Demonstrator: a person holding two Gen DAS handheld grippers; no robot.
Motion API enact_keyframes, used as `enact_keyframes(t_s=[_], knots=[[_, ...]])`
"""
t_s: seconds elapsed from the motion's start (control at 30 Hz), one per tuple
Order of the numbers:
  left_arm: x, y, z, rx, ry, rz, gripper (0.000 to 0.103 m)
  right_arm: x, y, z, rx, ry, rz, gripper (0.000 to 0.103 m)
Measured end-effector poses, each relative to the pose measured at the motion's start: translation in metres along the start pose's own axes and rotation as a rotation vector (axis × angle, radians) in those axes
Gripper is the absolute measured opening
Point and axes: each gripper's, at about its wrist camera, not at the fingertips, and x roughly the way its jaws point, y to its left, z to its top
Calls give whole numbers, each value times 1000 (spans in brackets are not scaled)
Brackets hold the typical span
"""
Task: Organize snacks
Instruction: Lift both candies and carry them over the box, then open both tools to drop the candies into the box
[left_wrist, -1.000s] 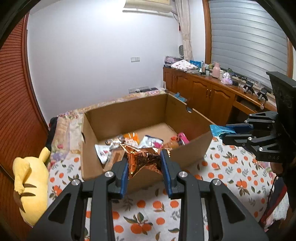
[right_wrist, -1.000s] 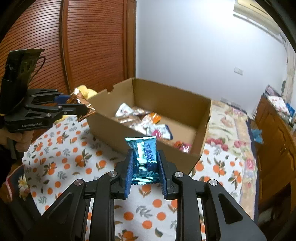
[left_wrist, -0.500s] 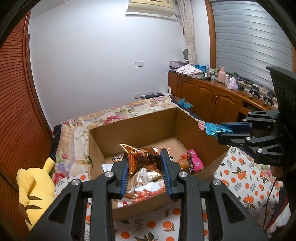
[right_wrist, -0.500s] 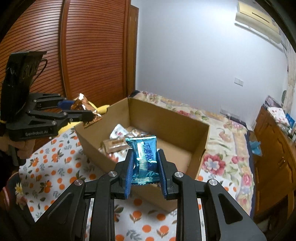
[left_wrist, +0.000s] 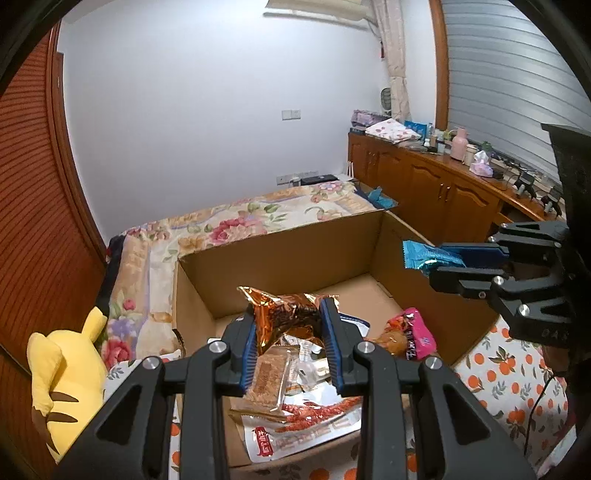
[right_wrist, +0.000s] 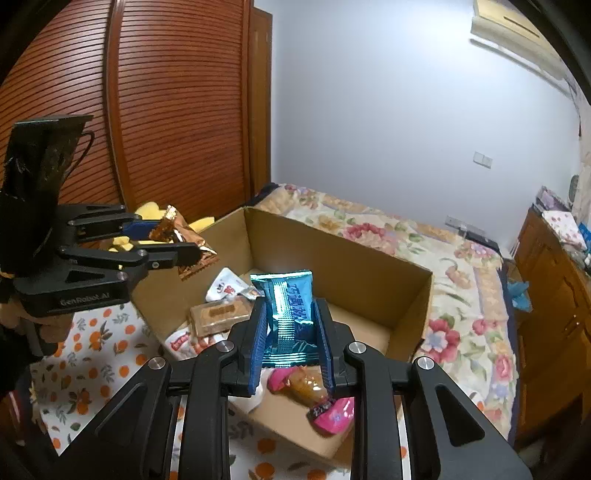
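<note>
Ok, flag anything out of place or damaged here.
Nothing stands out. Both grippers grip intact packets over the cardboard box: the left a copper foil packet, the right a blue packet. Snacks inside lie loosely piled.

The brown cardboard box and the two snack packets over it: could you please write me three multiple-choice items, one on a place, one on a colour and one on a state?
1. Where does the yellow plush toy lie?
A. inside the brown cardboard box
B. outside the box, beside its left wall
C. on the wooden cabinet

2. What colour is the foil snack packet in the right gripper?
A. teal blue
B. pink
C. white

3. What state is the left gripper in?
A. open and bare
B. shut on the copper foil snack packet
C. shut on a biscuit bar

Key: 1 B, the left wrist view shows the toy on the bed outside the box wall. 2 A, shiny teal wrapper between the blue pads. 3 B, both pads press the crinkled copper packet.
</note>
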Motion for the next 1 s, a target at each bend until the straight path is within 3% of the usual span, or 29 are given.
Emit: enact_keyframes(t_s=[0.5,1.0], knots=[[29,13,-5,-63,68,45,30,58,8,-3,62,72,53,24],[38,17,-10,-74,96,52,36,79,7,-7,100,114,39,25]])
